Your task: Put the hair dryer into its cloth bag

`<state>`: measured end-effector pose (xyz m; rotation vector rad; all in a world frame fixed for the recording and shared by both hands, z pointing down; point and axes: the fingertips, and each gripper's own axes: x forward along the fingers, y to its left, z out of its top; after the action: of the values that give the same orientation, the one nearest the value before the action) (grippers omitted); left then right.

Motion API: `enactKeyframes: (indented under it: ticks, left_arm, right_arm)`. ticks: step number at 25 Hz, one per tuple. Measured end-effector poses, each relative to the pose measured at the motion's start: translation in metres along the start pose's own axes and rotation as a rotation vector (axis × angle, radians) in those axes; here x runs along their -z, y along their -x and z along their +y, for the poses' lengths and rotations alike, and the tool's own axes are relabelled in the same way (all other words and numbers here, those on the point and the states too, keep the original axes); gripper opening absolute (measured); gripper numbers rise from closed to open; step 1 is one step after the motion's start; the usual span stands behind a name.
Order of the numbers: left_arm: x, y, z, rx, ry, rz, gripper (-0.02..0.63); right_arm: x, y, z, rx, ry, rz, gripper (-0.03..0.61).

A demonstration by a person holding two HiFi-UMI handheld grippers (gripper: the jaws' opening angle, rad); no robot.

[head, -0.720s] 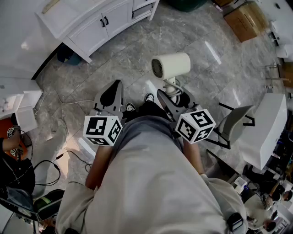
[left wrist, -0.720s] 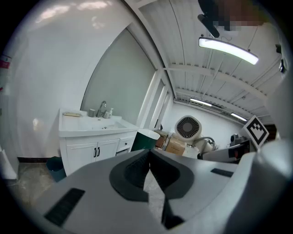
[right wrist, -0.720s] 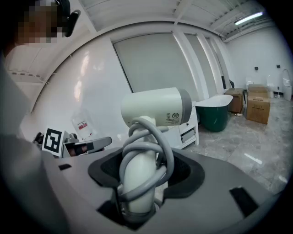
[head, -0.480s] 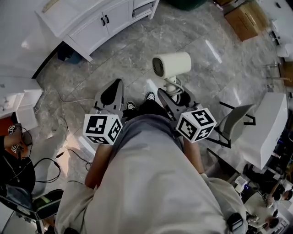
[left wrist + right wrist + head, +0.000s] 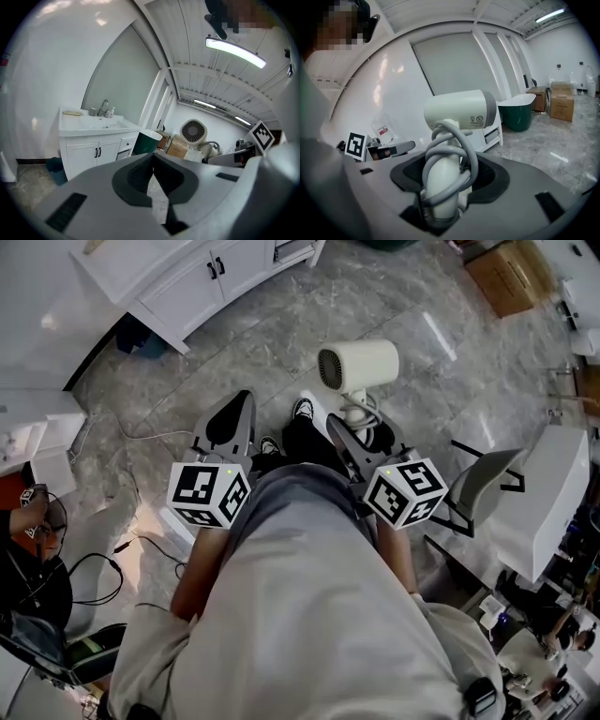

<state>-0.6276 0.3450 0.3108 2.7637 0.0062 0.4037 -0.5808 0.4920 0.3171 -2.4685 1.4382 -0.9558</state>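
Carry step: right claw [image 5: 446, 185] clamped on hair dryer [image 5: 461, 110] handle, left claw [image 5: 153, 176] closed together, empty; cloth bag unseen, so next move likely locating it.

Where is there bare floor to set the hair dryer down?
Bare grey marble floor lies between the white vanity cabinet and the cream hair dryer, and on toward the brown cardboard box. Crowded: black cables at left, grey chair at right.
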Motion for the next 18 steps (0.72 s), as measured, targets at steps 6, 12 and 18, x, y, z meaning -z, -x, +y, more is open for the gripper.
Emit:
enactKeyframes:
  ticks: [6, 12, 18]
  left_arm:
    - [-0.006, -0.017, 0.004, -0.002, -0.007, 0.008, 0.009]
    - [-0.017, -0.048, 0.016, -0.012, -0.010, 0.015, 0.009]
    - [-0.033, -0.086, 0.025, -0.028, -0.012, 0.027, 0.009]
  right_arm:
    - [-0.012, -0.012, -0.009, -0.027, -0.023, -0.017, 0.252]
    - [-0.033, -0.040, -0.030, -0.038, -0.014, -0.010, 0.252]
    - [-0.059, -0.070, -0.052, -0.058, -0.004, 0.008, 0.252]
